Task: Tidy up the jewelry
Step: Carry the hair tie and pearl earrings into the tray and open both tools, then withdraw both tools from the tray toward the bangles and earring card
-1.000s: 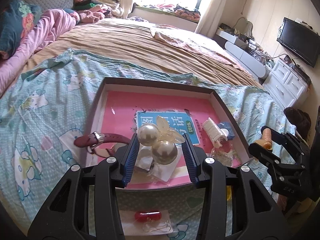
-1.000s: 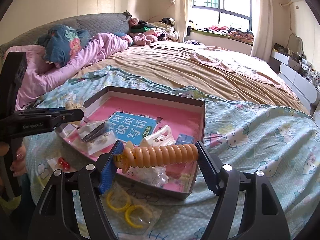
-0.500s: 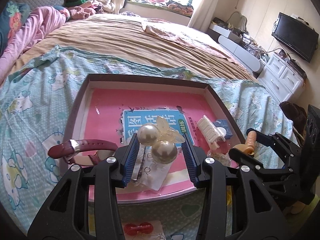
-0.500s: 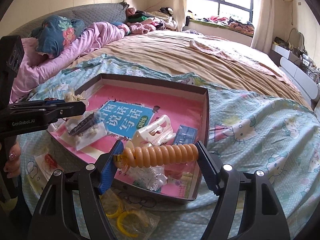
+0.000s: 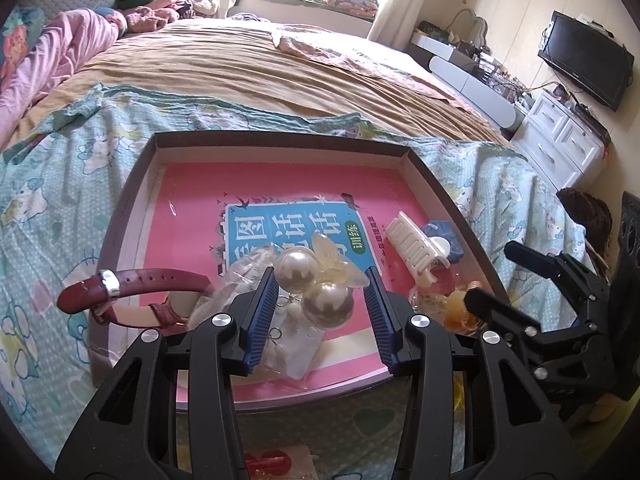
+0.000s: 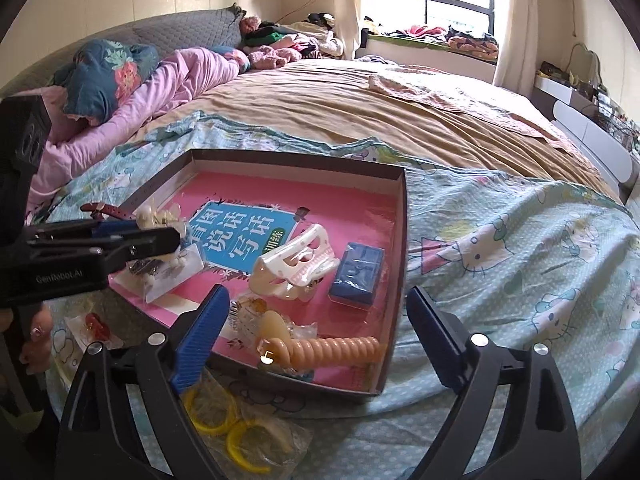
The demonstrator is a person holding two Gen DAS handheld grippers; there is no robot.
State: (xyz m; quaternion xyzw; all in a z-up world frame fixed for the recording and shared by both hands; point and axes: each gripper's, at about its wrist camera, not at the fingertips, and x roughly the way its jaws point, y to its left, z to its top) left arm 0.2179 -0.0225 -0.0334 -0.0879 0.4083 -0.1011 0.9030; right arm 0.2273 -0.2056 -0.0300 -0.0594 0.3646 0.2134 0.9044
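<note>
left gripper (image 5: 323, 295) clamped on glossy pearl hair clip (image 5: 316, 280) over shallow pink-lined tray (image 5: 280, 138), right gripper (image 6: 316, 320) spread open, ribbed orange spiral hair tie (image 6: 336, 354) lying in tray's near corner, "genrobot.ai" on the left tool
</note>
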